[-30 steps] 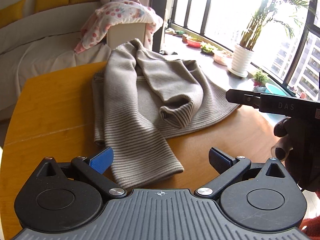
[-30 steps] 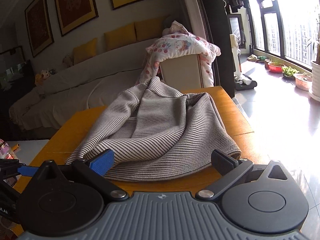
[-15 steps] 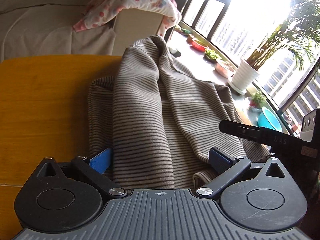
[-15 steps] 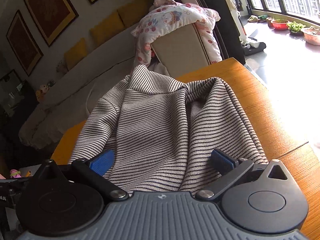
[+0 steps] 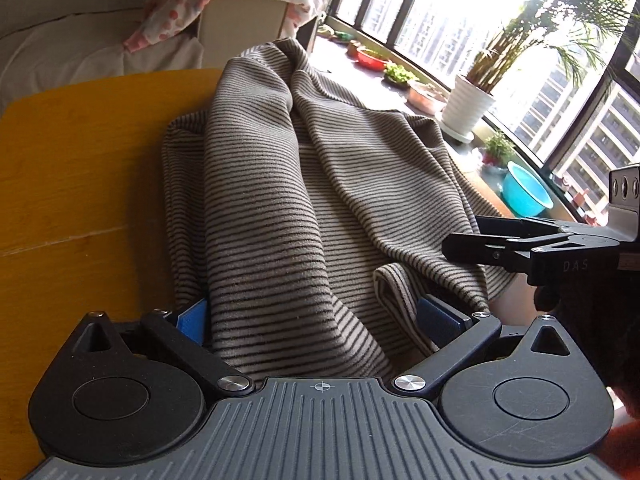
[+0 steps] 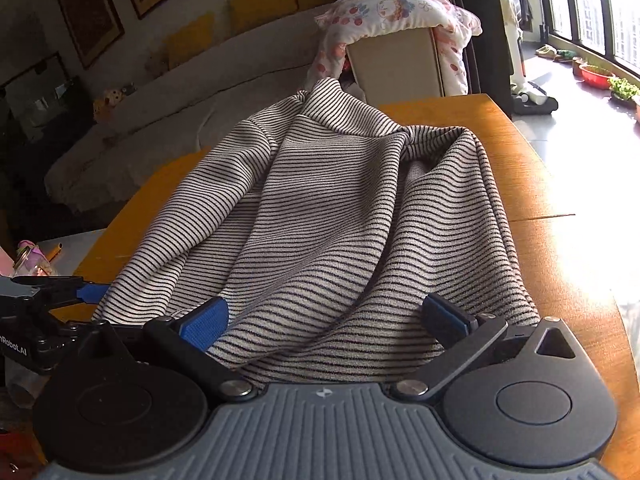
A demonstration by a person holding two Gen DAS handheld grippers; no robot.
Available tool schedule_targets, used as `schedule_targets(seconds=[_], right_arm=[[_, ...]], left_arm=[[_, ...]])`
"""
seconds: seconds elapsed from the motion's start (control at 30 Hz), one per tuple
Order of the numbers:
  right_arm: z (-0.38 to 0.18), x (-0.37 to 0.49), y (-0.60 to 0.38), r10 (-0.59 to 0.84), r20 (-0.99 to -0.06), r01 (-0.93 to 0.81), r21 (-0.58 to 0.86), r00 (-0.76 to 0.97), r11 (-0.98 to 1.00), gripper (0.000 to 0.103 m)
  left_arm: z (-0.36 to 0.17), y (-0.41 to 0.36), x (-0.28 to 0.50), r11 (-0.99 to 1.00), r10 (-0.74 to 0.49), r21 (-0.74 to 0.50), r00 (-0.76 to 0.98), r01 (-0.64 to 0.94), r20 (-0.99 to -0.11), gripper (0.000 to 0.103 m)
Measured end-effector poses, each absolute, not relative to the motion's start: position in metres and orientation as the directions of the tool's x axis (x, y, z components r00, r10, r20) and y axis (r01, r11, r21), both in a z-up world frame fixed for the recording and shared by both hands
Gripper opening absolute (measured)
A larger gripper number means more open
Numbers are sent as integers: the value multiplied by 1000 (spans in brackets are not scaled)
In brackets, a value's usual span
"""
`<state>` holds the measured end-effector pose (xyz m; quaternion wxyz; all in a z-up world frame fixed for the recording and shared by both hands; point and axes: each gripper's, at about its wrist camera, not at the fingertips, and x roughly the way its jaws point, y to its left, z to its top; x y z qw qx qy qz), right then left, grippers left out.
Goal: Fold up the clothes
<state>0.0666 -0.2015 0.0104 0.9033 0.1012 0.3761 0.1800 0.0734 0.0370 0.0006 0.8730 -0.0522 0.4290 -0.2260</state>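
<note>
Grey-beige knit sweater with thin dark stripes (image 5: 304, 184), ribbed, soft, heaped in rumpled folds on the smooth orange-yellow wooden table (image 5: 80, 168). Left gripper (image 5: 312, 316): blue-padded jaws spread wide, the sweater's near edge bunched between them, not pinched. Right gripper (image 6: 324, 320): likewise wide apart, striped hem lying across the gap, nothing clamped. Glossy white ribbed plant pot (image 5: 468, 108) by the window; floral quilted blanket (image 6: 400, 8) draped over a box behind

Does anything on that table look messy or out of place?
Only the striped sweater: it lies crumpled in loose folds on the wooden table, one cuff curled over. Nothing looks spilled or damaged.
</note>
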Motion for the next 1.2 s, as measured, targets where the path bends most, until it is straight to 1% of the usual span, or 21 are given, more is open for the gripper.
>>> schedule_targets(seconds=[0.07,0.1,0.13,0.17,0.2,0.23,0.33,0.4,0.47,0.53,0.6,0.67,0.77,0.8,0.87,0.9,0.93,1.03,1.07,1.13,1.2], right_arm=[[12,47,-204,417,-644,-260,330,641,908,103],[12,37,-206,424,-642,-263,336,639,904,103],[13,27,-208,431,-639,-266,342,637,901,103],[13,18,-209,435,-636,-268,346,637,899,103],[12,12,-210,434,-631,-271,343,642,899,103],[12,9,-210,432,-627,-272,339,649,901,103],[12,6,-207,416,-622,-264,326,664,908,103],[12,6,-203,401,-629,-258,310,666,915,103],[13,7,-201,396,-632,-261,300,666,918,103],[12,5,-200,395,-626,-261,299,672,918,103],[11,3,-200,395,-620,-262,298,678,918,103],[10,3,-197,384,-618,-263,282,686,923,103],[10,4,-189,355,-635,-274,226,686,935,103],[11,5,-187,347,-644,-279,210,682,937,103],[17,9,-187,329,-655,-280,183,680,943,103],[21,12,-187,319,-659,-278,170,682,945,103],[26,14,-187,303,-656,-277,147,691,950,103],[49,19,-182,240,-602,-286,20,761,958,103],[54,23,-176,232,-588,-297,-14,775,955,102],[62,39,-159,217,-566,-321,-89,795,943,91],[63,50,-142,233,-580,-359,-111,781,927,71]], left_arm=[[2,30,47,868,-466,-278,484,410,-741,103],[3,29,39,869,-454,-252,488,425,-746,102],[4,28,31,870,-443,-226,491,439,-750,96],[5,27,24,870,-430,-198,497,452,-754,88],[6,26,22,877,-402,-155,518,455,-755,69],[9,28,24,882,-390,-133,538,453,-748,52],[17,33,37,887,-381,-112,572,448,-727,28],[26,32,48,897,-337,-44,617,439,-711,16],[40,43,62,911,-287,24,675,411,-679,14],[57,61,82,941,-169,131,767,313,-619,13],[66,90,111,964,-26,203,819,173,-573,12],[68,117,140,970,74,232,829,69,-554,12],[60,142,170,983,108,186,798,6,-593,17],[57,148,178,986,110,165,785,-10,-609,23],[57,155,177,994,89,101,777,-32,-623,30],[60,156,171,998,57,60,781,-25,-622,42],[63,152,161,1000,17,21,793,-5,-609,59],[73,139,132,994,-103,-95,822,60,-561,81],[76,135,122,988,-143,-134,829,83,-541,84],[71,116,112,964,-244,-220,829,151,-503,91],[62,96,108,943,-308,-265,827,201,-470,94]])
